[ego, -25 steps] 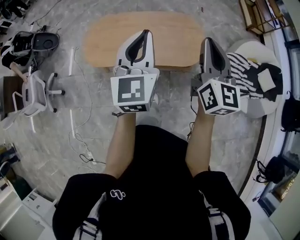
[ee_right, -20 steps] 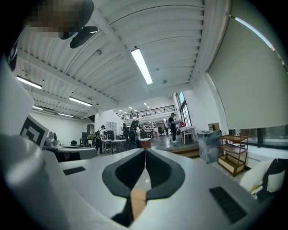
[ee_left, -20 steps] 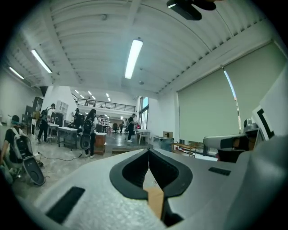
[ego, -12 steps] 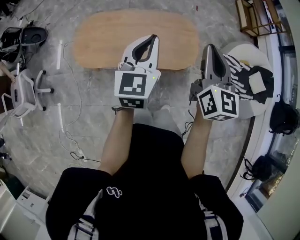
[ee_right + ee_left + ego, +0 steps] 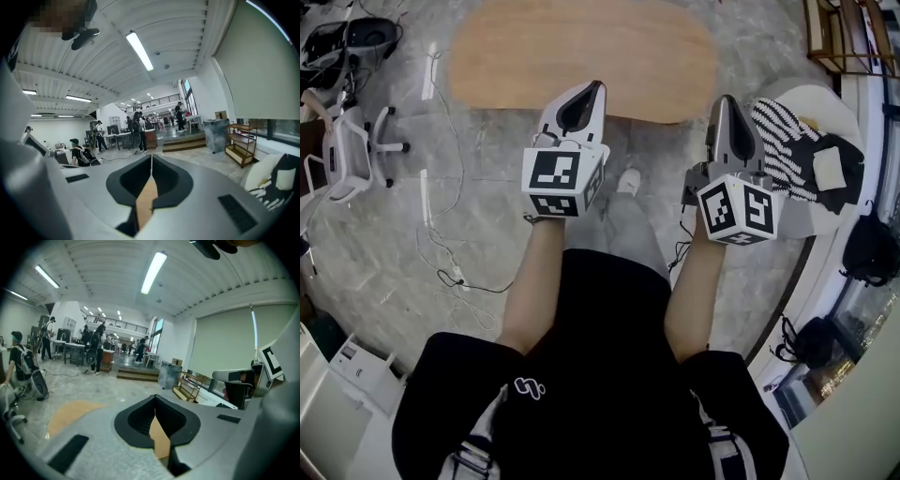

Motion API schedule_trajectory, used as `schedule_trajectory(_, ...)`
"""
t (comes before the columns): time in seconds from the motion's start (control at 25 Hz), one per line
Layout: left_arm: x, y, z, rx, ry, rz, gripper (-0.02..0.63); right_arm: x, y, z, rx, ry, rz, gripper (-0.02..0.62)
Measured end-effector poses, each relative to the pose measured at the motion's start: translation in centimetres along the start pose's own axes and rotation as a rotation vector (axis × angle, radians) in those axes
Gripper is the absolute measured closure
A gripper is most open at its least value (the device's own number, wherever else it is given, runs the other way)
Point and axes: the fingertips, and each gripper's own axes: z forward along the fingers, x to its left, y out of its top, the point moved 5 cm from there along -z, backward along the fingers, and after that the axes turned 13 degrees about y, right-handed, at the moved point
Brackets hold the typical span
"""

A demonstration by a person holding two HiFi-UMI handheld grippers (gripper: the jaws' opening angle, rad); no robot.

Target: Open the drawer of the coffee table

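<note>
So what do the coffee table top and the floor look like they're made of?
The coffee table top is probably wood or wood veneer, matte: even warm tan, faint grain. The floor is probably marble or marble-look tile: grey with pale veining and straight joints.

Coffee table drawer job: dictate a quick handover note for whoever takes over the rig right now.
Left gripper: shut, empty, held toward the near edge of the coffee table.
Right gripper: shut, empty, beside the striped cloth.
Drawer: not visible in any view; only the oval wooden top shows.
Done: nothing, neither gripper touches the table.
Left: find the drawer front, open a gripper, grasp it, pull it out.
</note>
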Motion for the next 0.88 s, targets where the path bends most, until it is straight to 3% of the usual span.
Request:
schedule_trajectory(0.2, 0.4, -4.7, 0.2, 0.081, 0.048, -0.032, 0.597, -1.5, -3.9, -0.4, 0.054, 0.008, 0.044, 0.583)
schedule_trajectory(0.56, 0.8, -13.4, 1.3, 0.206, 0.045, -0.032, 0.597, -1.8, -13.7, -0.6, 0.174, 0.046, 0.136, 0.583)
schedule_trajectory(0.88, 2.0, -22.2, 2.9, 0.315, 0.013, -0.068, 0.597, -1.6, -22.1, 0.2, 0.247, 0.118, 0.154, 0.583)
